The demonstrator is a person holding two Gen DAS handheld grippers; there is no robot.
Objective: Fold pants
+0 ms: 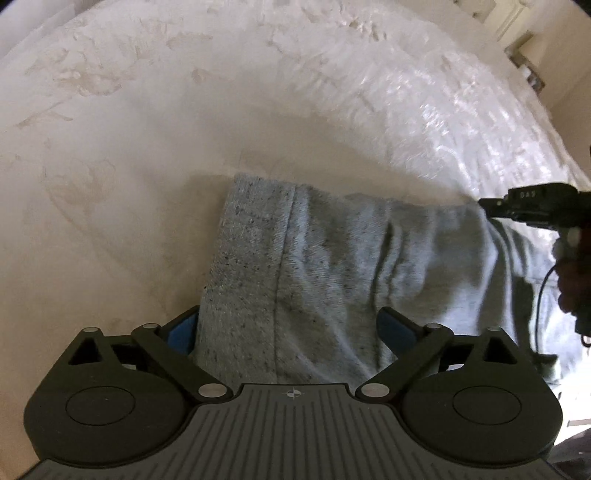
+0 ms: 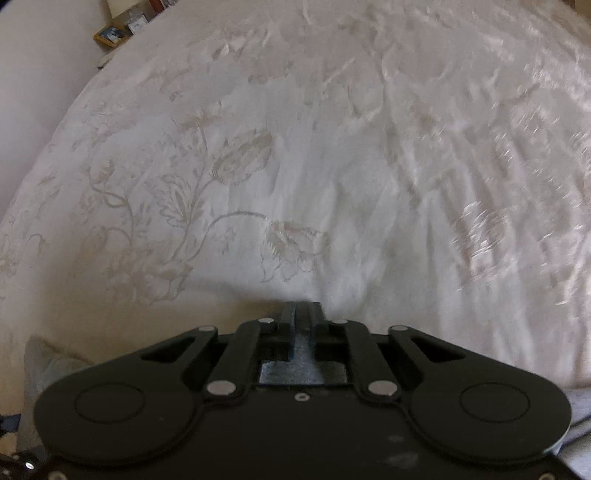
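The grey sweatpants [image 1: 332,266] lie on the white bedspread [image 1: 147,129]. In the left wrist view my left gripper [image 1: 291,328] is open, its blue-padded fingers [image 1: 397,328] standing wide apart on either side of the near fabric edge. My right gripper [image 1: 495,206] shows at the right of that view, at the far right edge of the pants. In the right wrist view my right gripper [image 2: 301,314] is shut, with grey fabric [image 2: 303,365] pinched between the fingers. A bit of the pants [image 2: 48,362] shows at lower left.
The bedspread [image 2: 295,166] has a pale floral pattern and spreads far ahead. A nightstand with a picture frame [image 2: 110,35] stands beyond the bed's far left corner. A wall and furniture [image 1: 524,51] lie past the bed's right side.
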